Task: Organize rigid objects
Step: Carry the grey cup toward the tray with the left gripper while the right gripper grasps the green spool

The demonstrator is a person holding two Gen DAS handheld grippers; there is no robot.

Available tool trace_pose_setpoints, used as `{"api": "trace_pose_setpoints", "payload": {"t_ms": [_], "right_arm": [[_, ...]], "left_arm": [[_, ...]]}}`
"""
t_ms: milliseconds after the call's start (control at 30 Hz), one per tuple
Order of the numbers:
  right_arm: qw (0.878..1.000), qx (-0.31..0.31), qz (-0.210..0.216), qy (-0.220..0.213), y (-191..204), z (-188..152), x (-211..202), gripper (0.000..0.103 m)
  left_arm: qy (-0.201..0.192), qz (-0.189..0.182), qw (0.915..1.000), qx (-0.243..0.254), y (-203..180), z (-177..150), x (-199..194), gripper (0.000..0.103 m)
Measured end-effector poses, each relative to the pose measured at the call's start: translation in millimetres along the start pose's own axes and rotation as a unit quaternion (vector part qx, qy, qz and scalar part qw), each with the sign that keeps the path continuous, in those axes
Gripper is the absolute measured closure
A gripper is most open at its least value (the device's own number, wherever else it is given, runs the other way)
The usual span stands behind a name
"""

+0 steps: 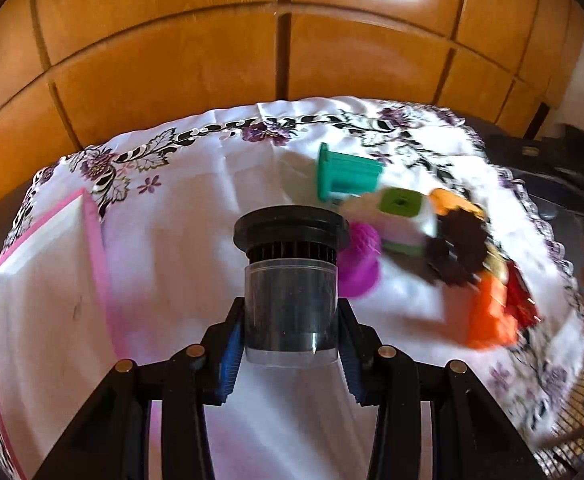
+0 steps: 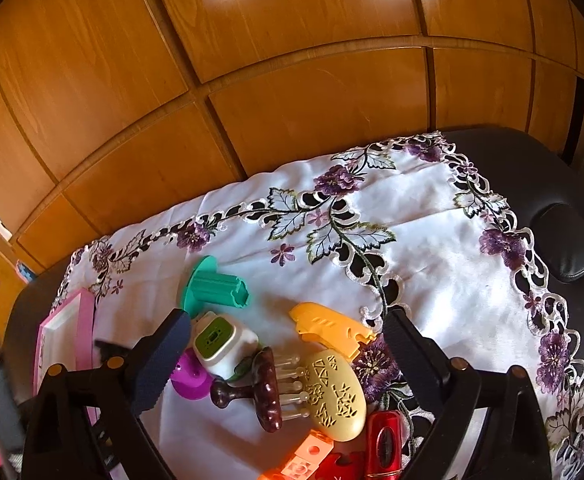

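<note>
Right at the lens, the left gripper pinches a dark cylinder with a clear sleeve, its blue pads pressing the sleeve from both sides and the wide black cap pointing away. Gripping the straight-walled body rather than the flared cap looks like the sensible choice, since flat pads seat better there. The piece hangs clear above the white embroidered cloth, and the view tilts toward the pink-rimmed tray lying flat at the left edge, which I judge to be where this one is headed. Over on the other side, the right gripper is spread wide with nothing between its fingers, poised over the pile as if lining up the next pick. Below it sit a cream oval case touching a brown knobbed massager, with a white and green gadget and a purple piece just beside them and a red object nearest. Farther off lie an orange-yellow clip and a teal flanged part on its side. Behind everything stand wooden cabinet doors.
</note>
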State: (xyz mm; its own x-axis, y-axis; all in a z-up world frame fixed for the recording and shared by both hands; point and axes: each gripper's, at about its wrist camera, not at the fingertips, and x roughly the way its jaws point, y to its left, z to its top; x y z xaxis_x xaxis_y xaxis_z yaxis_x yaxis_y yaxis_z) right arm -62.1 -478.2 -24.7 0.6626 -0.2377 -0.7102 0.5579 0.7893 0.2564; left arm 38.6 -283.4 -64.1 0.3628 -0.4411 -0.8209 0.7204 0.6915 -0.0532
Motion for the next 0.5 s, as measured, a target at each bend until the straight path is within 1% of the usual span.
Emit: {"api": "trace_pose_setpoints", "payload": {"t_ms": [167, 267, 300, 400, 500], "right_arm": [[0.999, -0.040, 0.003, 0.025, 18, -6, 10, 0.005], [0.998, -0.049, 0.013, 0.046, 30, -8, 19, 0.005], [0.997, -0.056, 0.013, 0.047, 37, -6, 22, 0.005], [0.996, -0.072, 0.005, 0.046, 57, 4, 36, 0.004], [0.996, -0.066, -0.012, 0.065, 71, 17, 62, 0.004]], "left_arm": [[-0.012, -0.009, 0.9998, -0.011, 5, -26, -29, 0.060], [-0.022, -0.011, 0.9995, -0.017, 12, -36, -44, 0.060], [-0.028, -0.006, 0.9994, -0.019, 15, -39, -49, 0.060], [-0.041, -0.007, 0.9985, -0.035, 25, -45, -64, 0.060], [-0.050, -0.004, 0.9974, -0.052, 37, -52, -74, 0.060]]}}
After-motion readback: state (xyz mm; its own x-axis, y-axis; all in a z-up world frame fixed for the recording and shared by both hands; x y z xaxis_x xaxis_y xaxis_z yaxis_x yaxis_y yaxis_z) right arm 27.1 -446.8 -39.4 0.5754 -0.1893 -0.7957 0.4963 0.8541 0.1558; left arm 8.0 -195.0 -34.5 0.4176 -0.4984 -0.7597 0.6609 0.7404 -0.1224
